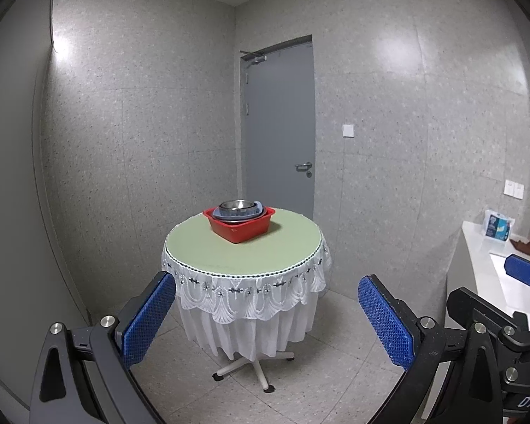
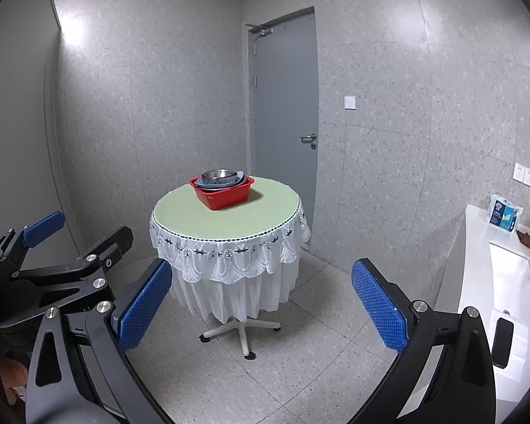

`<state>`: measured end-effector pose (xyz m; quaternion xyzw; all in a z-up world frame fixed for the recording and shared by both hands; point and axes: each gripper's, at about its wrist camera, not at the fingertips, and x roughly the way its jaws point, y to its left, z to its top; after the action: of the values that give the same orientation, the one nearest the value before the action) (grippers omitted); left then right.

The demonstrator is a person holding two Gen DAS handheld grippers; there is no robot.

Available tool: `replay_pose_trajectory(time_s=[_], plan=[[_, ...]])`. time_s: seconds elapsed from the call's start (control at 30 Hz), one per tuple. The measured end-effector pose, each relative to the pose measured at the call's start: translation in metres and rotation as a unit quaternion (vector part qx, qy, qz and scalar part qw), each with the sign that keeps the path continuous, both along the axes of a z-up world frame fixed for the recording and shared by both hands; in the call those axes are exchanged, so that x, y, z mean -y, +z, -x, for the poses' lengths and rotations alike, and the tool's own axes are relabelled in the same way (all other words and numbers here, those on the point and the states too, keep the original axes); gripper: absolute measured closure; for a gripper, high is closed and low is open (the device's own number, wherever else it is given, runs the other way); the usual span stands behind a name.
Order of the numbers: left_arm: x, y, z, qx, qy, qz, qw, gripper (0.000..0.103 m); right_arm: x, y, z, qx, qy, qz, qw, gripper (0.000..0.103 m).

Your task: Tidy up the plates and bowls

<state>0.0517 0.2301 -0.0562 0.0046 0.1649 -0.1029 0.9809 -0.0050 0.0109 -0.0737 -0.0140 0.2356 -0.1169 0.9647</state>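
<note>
Left gripper point(image 1: 266, 312) and right gripper point(image 2: 261, 304) are held spread, empty. Well ahead, the stacked steel bowl point(image 1: 237, 206), judged stiff, light, slippery, is best pinched at its rim.

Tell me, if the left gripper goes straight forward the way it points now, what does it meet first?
Probably the round table, at its lace skirt below the red basin. The open left gripper has only bare floor before it; depth is uncertain.
</note>
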Motion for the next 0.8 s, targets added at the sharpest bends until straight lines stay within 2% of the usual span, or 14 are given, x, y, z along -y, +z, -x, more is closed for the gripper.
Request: replay_pose_trajectory(time_s=[0.8], plan=[[0.020, -0.015, -0.011, 0.012, 0.002, 0.001, 0.9999, 0.001, 0.010, 0.004, 0.004, 0.010, 0.006, -0.003, 1.000, 0.000]])
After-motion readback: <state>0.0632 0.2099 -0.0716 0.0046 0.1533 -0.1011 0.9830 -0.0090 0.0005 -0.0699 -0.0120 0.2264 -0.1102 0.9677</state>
